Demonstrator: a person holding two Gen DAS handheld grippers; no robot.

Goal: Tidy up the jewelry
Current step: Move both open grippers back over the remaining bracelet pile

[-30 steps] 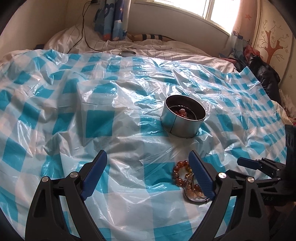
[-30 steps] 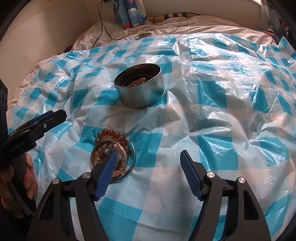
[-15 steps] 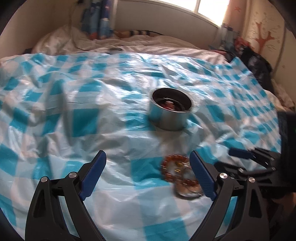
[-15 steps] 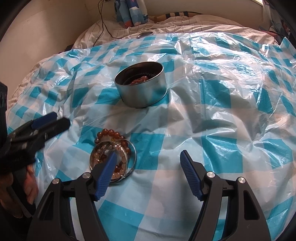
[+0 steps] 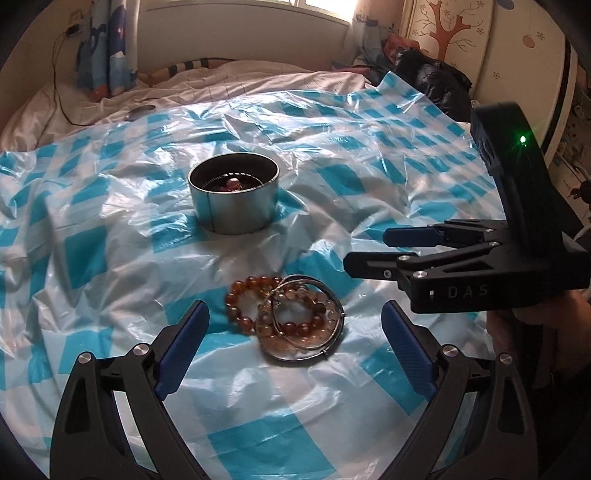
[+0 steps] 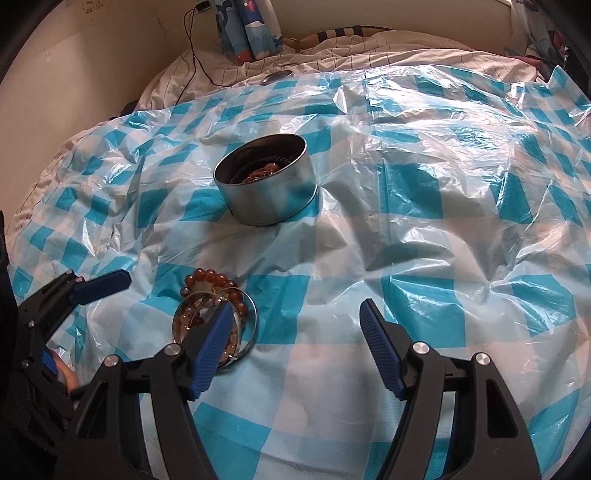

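A pile of amber bead bracelets (image 5: 255, 302) and thin metal bangles (image 5: 317, 345) lies on the blue-and-white checked plastic sheet (image 5: 110, 258). My left gripper (image 5: 295, 347) is open and empty, its jaws on either side of the pile, just short of it. A round metal tin (image 5: 233, 199) with some jewelry inside stands beyond. In the right wrist view the pile (image 6: 212, 295) lies by my left fingertip (image 6: 218, 328); my right gripper (image 6: 299, 339) is open and empty, and the tin (image 6: 267, 190) stands ahead. The right gripper also shows in the left wrist view (image 5: 380, 251).
The sheet covers a bed with white bedding (image 5: 240, 81). A small dark disc (image 6: 275, 76) and a black cable (image 6: 195, 55) lie at the far end near a blue curtain (image 6: 245, 29). A black bag (image 5: 432, 85) sits at the far right.
My left gripper has swung right and moved closer, so the bracelet pile now sits centred between its jaws. The right gripper has barely moved.
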